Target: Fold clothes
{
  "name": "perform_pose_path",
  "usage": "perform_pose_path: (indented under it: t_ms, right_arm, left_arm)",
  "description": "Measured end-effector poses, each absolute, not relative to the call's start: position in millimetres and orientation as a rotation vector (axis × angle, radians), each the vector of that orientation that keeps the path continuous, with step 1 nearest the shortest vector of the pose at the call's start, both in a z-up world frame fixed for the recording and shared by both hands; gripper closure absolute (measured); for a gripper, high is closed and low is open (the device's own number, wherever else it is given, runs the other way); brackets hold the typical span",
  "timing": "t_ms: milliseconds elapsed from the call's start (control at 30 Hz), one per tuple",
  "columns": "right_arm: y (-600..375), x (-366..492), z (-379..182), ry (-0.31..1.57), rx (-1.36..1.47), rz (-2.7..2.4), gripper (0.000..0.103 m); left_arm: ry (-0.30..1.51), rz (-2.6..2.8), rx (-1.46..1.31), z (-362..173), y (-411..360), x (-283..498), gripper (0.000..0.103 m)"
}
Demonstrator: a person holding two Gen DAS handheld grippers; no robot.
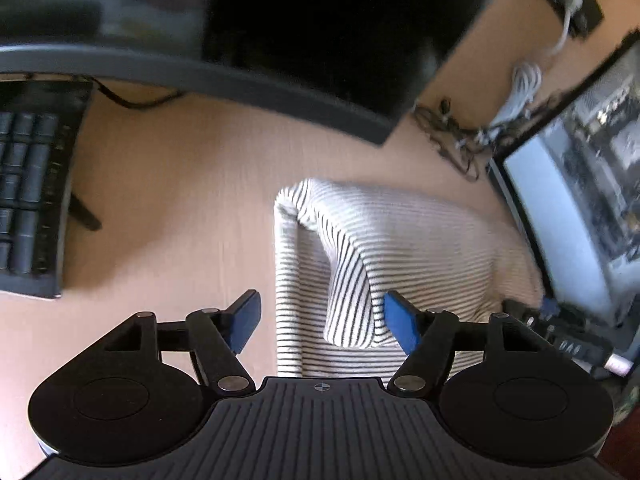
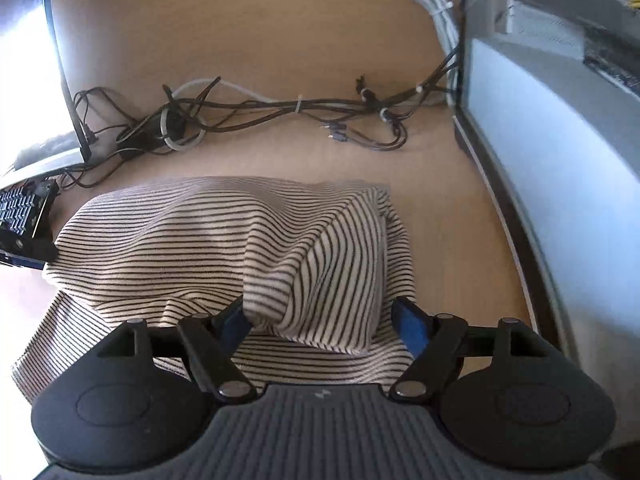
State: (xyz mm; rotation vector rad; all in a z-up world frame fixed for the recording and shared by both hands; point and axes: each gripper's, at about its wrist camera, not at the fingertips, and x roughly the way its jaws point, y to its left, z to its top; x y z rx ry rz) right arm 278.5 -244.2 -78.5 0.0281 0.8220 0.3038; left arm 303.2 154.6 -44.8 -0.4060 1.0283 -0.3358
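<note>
A white garment with thin black stripes (image 1: 400,240) lies partly folded on the wooden desk (image 1: 168,184). A folded flap hangs down between the blue pads of my left gripper (image 1: 322,320), which is open wide; the pads stand apart from the cloth. In the right wrist view the same garment (image 2: 180,232) bulges up in a loose fold. My right gripper (image 2: 324,324) is open, with a hanging corner of the cloth between its pads; the left pad touches the cloth edge.
A black keyboard (image 1: 28,188) lies at left and a dark monitor base (image 1: 280,88) behind. A monitor (image 2: 560,152) stands at right. Tangled cables (image 2: 280,112) lie behind the garment on the desk (image 2: 260,20).
</note>
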Motion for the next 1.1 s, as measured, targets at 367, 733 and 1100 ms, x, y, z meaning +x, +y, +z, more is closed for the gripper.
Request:
perform_pose_path:
  t_ms: [367, 733, 1100]
  right_arm:
    - [-258, 269, -52, 0.812, 0.265, 0.256, 0.024]
    - [-226, 300, -76, 0.803, 0.154, 0.287, 0.067]
    - [-257, 226, -22, 0.708, 0.21, 0.381, 0.071]
  left_arm:
    - [1.072, -0.383, -0.575, -53, 140, 316, 0.01]
    - [1.071, -0.402, -0.571, -72, 109, 330, 0.062]
    - [0.957, -0.589, -0.421, -6, 120, 268, 0.073]
